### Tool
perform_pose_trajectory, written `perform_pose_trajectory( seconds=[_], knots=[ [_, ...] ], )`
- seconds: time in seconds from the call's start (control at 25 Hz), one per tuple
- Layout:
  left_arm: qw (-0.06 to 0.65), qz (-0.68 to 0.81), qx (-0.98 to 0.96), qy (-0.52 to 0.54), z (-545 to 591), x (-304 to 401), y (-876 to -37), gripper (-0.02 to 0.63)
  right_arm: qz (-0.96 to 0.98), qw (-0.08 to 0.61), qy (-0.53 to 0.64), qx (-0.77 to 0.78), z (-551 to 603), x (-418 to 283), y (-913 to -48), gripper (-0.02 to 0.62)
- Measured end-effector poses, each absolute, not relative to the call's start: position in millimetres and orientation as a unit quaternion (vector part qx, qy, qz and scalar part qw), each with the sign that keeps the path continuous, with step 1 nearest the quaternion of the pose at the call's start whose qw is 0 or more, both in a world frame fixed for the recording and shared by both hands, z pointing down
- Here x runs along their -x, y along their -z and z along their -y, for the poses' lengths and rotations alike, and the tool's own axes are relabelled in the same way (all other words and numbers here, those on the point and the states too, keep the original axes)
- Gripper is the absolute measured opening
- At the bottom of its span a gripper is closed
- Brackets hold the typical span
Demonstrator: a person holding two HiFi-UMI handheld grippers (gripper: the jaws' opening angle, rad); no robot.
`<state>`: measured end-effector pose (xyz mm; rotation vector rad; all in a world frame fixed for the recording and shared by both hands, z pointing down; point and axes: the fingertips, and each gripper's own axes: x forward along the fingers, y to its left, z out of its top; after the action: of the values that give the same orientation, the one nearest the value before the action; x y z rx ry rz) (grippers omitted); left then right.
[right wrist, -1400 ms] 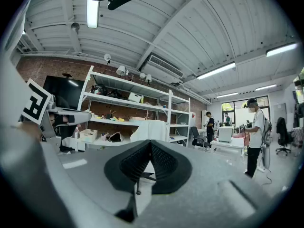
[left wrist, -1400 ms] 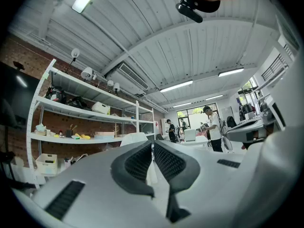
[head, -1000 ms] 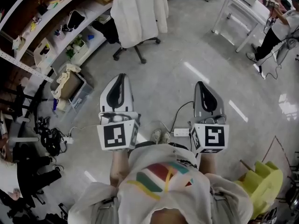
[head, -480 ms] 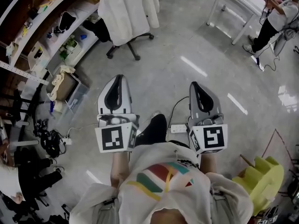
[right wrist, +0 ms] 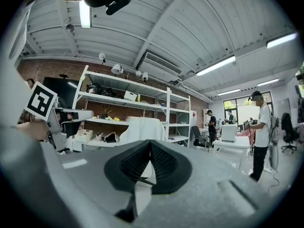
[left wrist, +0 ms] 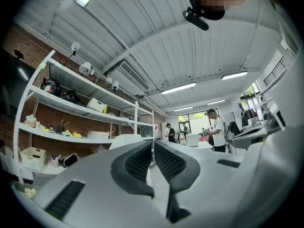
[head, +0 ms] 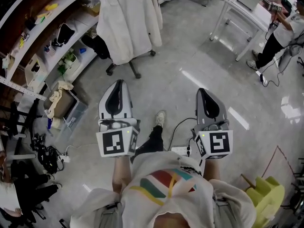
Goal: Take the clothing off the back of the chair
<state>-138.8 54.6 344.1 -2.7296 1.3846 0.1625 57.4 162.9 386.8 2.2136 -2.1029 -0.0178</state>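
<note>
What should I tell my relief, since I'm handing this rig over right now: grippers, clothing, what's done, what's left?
Left gripper: shut, empty, held out in front.
Right gripper: shut, empty, alongside it.
White garment: draped over the back of the office chair, ahead and to the left across open floor, untouched.
Done: nothing yet.
Left: walk up, open the jaws, grip the garment, lift it off the chair back.

No legible text, number, brand or sign in any view. Left marker cube (head: 115,143) and right marker cube (head: 216,144): black-and-white square code patterns only, no letters. Shirt (head: 161,182): coloured stripe graphic, adjacent small dark print too small to read. Shelf (right wrist: 167,120) items: labels not resolvable.
</note>
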Motion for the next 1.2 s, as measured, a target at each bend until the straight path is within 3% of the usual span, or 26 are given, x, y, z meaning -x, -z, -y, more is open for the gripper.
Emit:
perform_pose_trajectory(
  seconds=[0.52,1.2],
  knots=[
    [0.031,-0.465,0.883,-0.062,144.9,80.9,-319.8,0.026,0.680,0.050,0.026,-0.731,28.7,-125.0,-351.1,-0.003],
    [0.041,-0.549,0.833,-0.046,216.7,68.6,-311.9,0.026,0.743,0.022,-0.001,-0.669,157.2,-161.5,-354.8,-0.003]
  ],
)
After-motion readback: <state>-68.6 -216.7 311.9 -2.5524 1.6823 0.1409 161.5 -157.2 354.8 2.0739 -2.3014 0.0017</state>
